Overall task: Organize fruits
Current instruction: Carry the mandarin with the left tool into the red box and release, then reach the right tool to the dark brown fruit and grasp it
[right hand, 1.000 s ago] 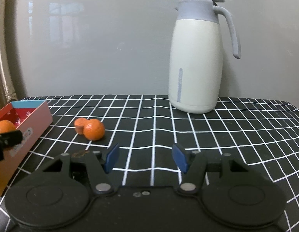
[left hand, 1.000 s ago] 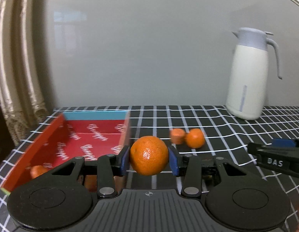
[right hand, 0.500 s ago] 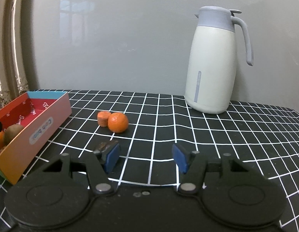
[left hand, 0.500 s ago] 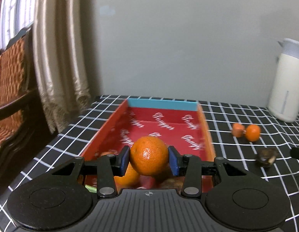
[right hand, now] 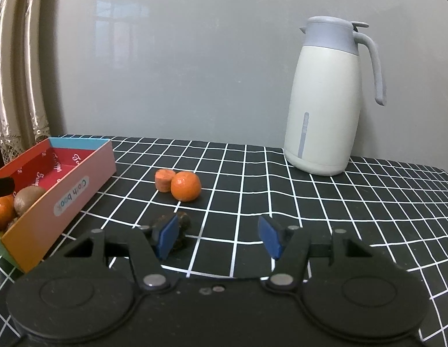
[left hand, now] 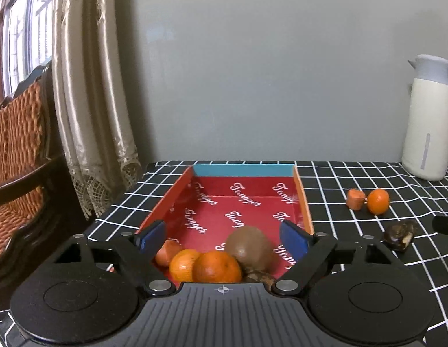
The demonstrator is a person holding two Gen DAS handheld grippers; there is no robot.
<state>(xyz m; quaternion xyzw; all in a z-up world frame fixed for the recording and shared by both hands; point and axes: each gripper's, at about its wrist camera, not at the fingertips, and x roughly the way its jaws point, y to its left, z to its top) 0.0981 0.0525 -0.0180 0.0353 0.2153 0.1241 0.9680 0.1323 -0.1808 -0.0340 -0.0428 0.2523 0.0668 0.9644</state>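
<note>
My left gripper [left hand: 224,237] is open and empty above the near end of the red box [left hand: 241,170]. In the box lie a mandarin [left hand: 218,266], a second mandarin [left hand: 182,263], a brown kiwi [left hand: 250,248] and a small orange piece [left hand: 164,253]. My right gripper [right hand: 218,237] is open and empty over the checked cloth. A dark brown fruit [right hand: 183,222] lies just behind its left finger. A mandarin [right hand: 185,186] and a carrot piece [right hand: 164,180] lie further ahead. The box also shows in the right wrist view [right hand: 79,185].
A cream and grey thermos jug [right hand: 325,101] stands at the back right of the table; it also shows in the left wrist view [left hand: 429,121]. A curtain [left hand: 88,101] and a wicker chair [left hand: 18,144] stand left of the table edge.
My left gripper opened and let go of the mandarin, which now lies in the box. My right gripper moved closer to the dark fruit.
</note>
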